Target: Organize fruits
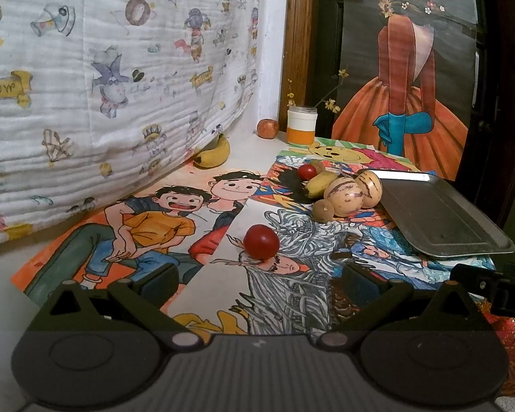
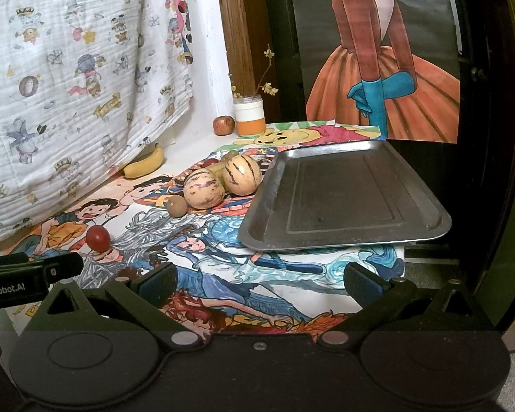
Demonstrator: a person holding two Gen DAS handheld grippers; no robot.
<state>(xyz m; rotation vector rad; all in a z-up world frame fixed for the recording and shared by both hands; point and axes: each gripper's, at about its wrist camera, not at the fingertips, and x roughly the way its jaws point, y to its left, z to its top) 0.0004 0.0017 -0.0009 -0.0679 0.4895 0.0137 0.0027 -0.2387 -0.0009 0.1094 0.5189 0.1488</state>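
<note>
Steel tray (image 2: 343,199) sat bare near the tabletop's right edge, fruits beside it, left gripper (image 1: 257,283) and right gripper (image 2: 259,283) both spread wide, red tomato (image 1: 261,242) just ahead of the left one

A home room: cartoon-print quilt (image 1: 120,68), hand-coloured drawings (image 1: 154,226), wooden door frame (image 1: 297,34).

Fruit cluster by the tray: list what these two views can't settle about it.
- Right wrist view: the far red tomato and small banana are mostly hidden behind the striped melons.
- Left wrist view: the tray has its right edge lost in the dark vignette.
- Both views: the banana by the wall is partly tucked under the cloth.
</note>
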